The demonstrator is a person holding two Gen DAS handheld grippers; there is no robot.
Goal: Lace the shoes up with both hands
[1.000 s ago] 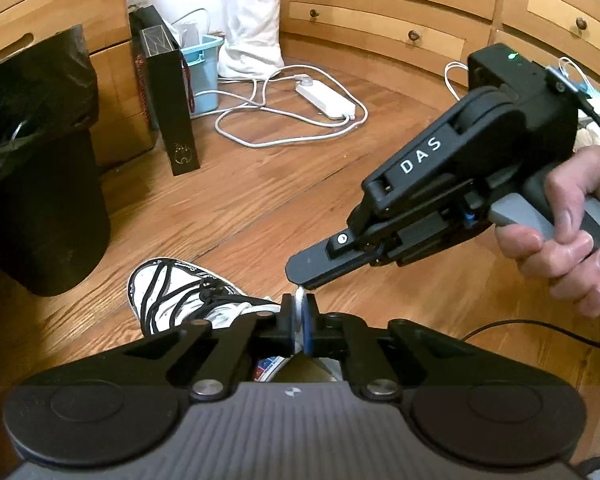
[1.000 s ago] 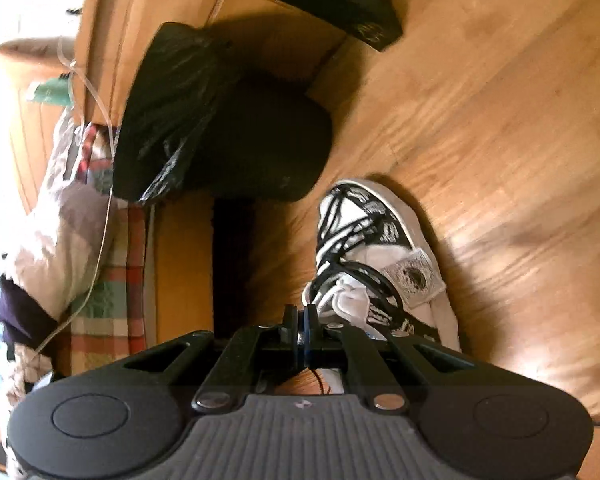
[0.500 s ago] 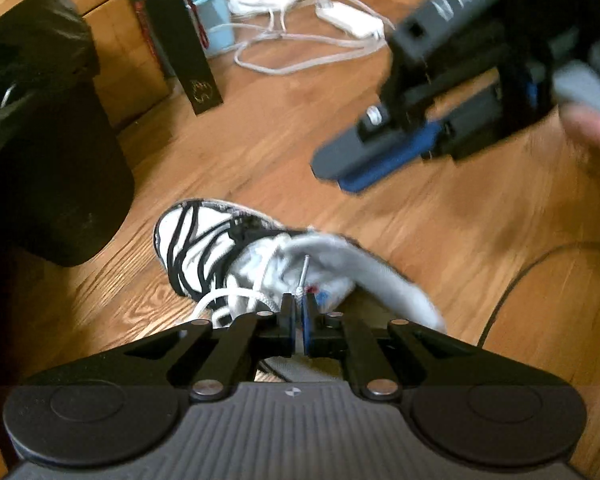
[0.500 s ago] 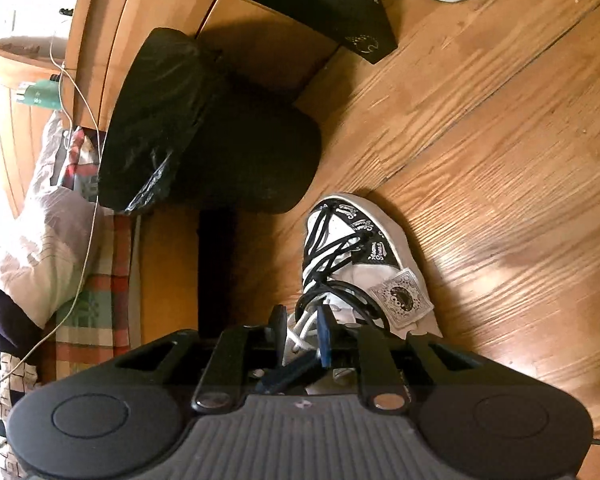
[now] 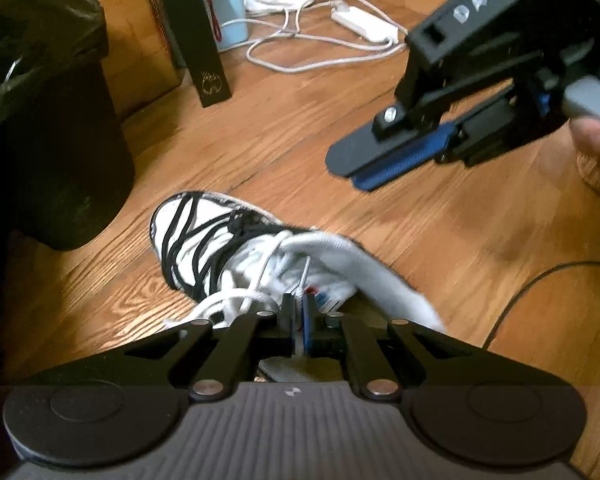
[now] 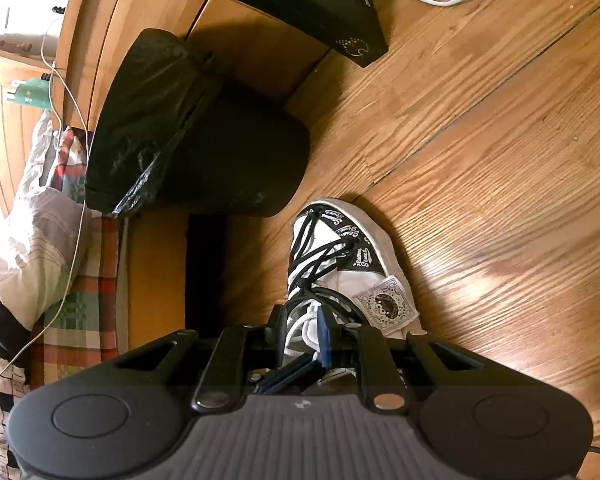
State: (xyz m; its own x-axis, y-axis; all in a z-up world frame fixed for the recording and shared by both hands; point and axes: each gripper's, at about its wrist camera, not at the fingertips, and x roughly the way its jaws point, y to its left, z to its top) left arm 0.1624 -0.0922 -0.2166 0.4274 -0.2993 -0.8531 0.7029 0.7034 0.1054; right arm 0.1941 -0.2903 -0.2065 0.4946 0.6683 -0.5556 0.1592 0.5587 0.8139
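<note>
1. Two grippers are at work over one high-top shoe (image 5: 236, 256) that sits on the wooden floor (image 5: 440, 232), just beside a black bin (image 5: 48, 120).
2. The left gripper (image 5: 299, 312) has its jaws together, clamped on the tip of a white lace (image 5: 305, 276) that runs up from the shoe's collar.
3. The right gripper (image 6: 302, 330) has its jaws apart with nothing pinched; in its own view the laces show through the gap, and in the left view it hangs clear above the floor, well apart from the shoe.
4. The step in hand looks like passing or threading the white lace end. To do it well, the left grip should hold the tip firm and steady, keeping the lace lightly taut so it does not droop.
5. The right gripper should come in low beside the collar, close only once the lace lies squarely between its pads, and avoid snagging the black lacing.
6. The shoe is white with black lacing (image 6: 320, 248) criss-crossed over the toe and tongue, a black printed band at the toe and a patterned patch (image 6: 384, 306) on its side.
7. Its grey-white collar (image 5: 360, 264) flops open towards the left camera, and loose white lace loops lie near the ankle.
</note>
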